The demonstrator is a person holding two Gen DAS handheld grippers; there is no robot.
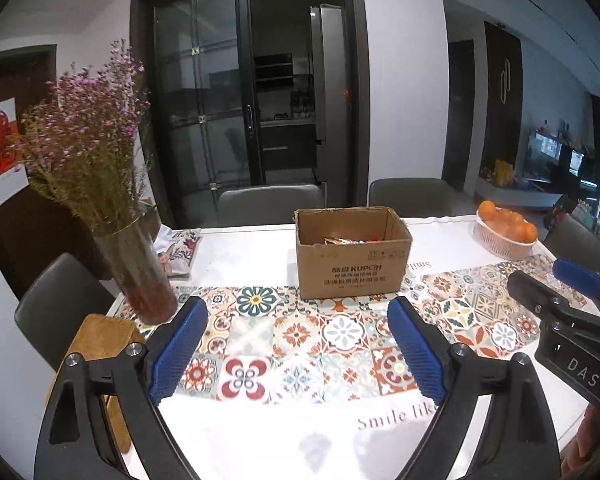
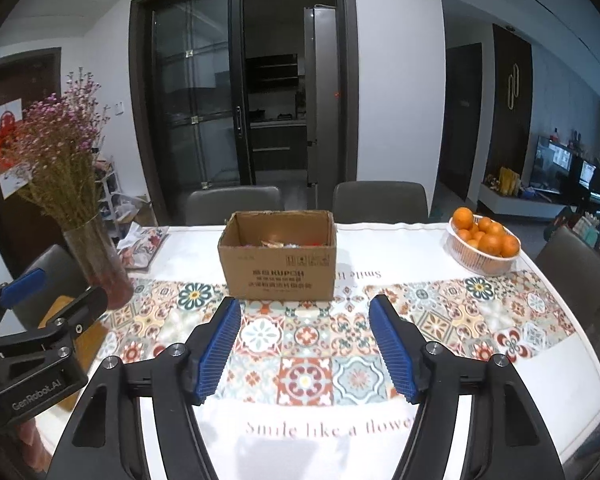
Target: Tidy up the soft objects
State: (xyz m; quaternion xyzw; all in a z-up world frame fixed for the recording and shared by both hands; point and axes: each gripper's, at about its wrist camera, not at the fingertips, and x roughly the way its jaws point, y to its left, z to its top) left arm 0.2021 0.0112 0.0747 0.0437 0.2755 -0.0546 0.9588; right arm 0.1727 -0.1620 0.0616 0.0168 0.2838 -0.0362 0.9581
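Dark glass sliding doors (image 2: 236, 92) fill the far wall of a dim dining room, with grey chairs (image 2: 380, 200) along the counter's far edge. White counter (image 2: 400, 248) carries a patterned tile runner (image 2: 308, 344). Cardboard box (image 2: 278, 262) stands open at centre, small items inside, unclear. Vase of dried flowers (image 2: 96, 256) far left; basket of oranges (image 2: 484, 246) far right. Left gripper (image 1: 298, 344) and right gripper (image 2: 305, 346) hover near, jaws apart, nothing between them.

A brown cardboard box (image 2: 278, 262) is seen on a white desk cloth (image 2: 400, 240) banded with red, teal and orange floral tiles. Orange fruit (image 2: 486, 236) is heaped in a white basket (image 2: 474, 260). Purple dried flowers (image 1: 88, 120) are shown.
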